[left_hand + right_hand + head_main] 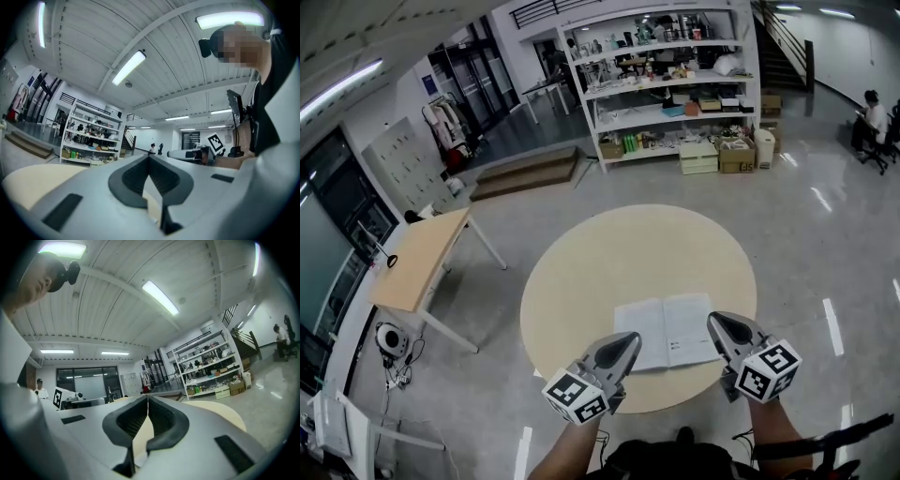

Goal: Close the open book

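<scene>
Open book point(667, 331) lies on the near half of the table point(609, 244), a touch right of centre. Left gripper point(628, 340) sits at the book's near-left corner, right gripper point(718, 324) at its right edge. Shelf unit point(666, 89) stands beyond the table; a second table point(422, 258) stands off left.

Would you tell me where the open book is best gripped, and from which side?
The open book lies flat, spine pointing away, so its outer edges are free to lift. I'd probably take the right-hand page's outer edge, coming from the right with the right gripper that sits beside it, opening its shut jaws first.
</scene>
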Tool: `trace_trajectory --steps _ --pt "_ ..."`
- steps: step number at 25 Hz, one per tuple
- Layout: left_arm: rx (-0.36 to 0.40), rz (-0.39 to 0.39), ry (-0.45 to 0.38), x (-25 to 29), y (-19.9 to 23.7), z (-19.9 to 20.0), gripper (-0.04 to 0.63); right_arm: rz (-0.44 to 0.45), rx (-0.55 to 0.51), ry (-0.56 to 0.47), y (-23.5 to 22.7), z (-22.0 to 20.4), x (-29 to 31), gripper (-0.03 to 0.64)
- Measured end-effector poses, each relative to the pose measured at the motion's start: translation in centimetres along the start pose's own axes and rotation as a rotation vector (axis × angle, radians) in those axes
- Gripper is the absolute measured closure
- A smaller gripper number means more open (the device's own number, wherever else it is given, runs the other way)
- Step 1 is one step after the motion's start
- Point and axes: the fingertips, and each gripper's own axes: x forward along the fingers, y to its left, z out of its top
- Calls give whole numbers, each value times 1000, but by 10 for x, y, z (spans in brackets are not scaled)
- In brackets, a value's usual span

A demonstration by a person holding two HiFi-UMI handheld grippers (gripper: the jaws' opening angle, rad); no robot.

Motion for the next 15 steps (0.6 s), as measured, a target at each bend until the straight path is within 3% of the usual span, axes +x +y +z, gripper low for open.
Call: trace_trajectory --steps 6,15 --pt "-11 -13 14 21 27 -7 598 -29 3 2 -24 0 26 617" --pt "-56 -3 67 11 72 -36 598 -101 73 23 -33 -25 51 615"
